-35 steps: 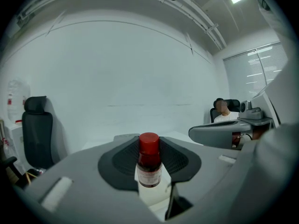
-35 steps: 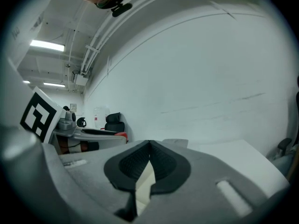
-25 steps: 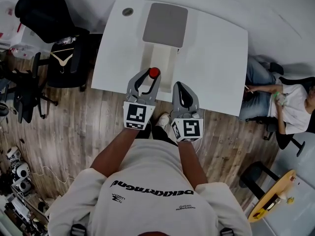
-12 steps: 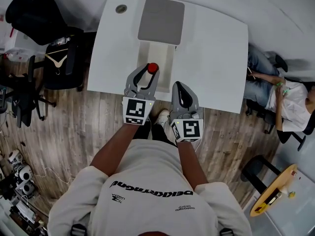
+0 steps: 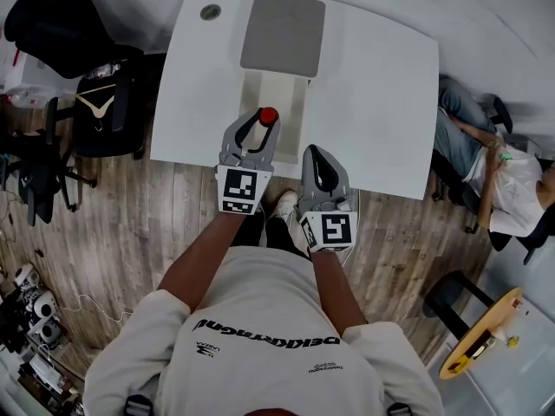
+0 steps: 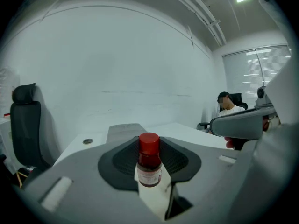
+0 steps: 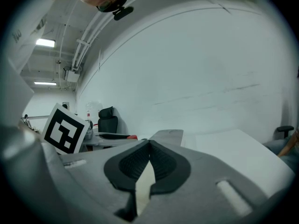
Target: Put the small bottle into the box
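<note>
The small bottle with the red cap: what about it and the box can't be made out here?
- Pale label of the small red-capped bottle: print too small and blurred, left gripper view.
- Bottle body: head view, hidden under its cap and the left gripper.
- Near end of the open cream box: head view, covered by that gripper.
</note>
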The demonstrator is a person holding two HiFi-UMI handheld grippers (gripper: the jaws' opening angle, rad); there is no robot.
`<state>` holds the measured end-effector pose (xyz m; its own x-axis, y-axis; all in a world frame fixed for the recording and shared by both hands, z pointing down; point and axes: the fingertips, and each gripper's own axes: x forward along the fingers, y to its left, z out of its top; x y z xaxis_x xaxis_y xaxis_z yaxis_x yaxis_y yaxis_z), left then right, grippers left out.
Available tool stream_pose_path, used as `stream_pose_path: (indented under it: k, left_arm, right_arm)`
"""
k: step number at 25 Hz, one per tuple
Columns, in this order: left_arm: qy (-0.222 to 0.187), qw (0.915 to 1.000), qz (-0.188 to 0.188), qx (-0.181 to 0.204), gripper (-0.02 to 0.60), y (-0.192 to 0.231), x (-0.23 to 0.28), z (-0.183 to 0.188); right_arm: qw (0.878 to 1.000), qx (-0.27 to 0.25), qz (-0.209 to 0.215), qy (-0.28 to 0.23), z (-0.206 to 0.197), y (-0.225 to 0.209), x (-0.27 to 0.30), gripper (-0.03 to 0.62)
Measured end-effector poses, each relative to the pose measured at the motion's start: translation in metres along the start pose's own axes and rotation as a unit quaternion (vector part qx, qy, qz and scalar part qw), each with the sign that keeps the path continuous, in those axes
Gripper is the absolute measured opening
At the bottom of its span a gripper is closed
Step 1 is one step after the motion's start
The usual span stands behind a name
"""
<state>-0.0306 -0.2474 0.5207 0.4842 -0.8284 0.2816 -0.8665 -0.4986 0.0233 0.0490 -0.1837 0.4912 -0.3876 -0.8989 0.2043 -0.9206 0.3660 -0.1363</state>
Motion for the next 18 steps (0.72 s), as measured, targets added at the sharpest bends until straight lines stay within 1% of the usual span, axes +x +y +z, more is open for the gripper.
stream_pose_path:
  k: [3,7,18]
  left_arm:
    - [0.01,0.9999,-0.003,0.003,0.135,0.002,0.006,-0.003]
    - [0.005,1.0,-0.004,0.004,0.135,0.003,0.014,-0.011]
    - [0.019,0.9998,-0.005,0.009,0.135,0.007,0.033,-0.029]
  right_arm:
    - [1.0,0.001,-0.002,0.003,-0.002,-0.001,0.002,-0.002]
    - [1.0,-0.002,-0.003,0.007,-0.006,-0.004,0.004,-0.002]
    - [1.0,0.0,-0.005,0.012,-0.009,-0.007,0.012,-0.002]
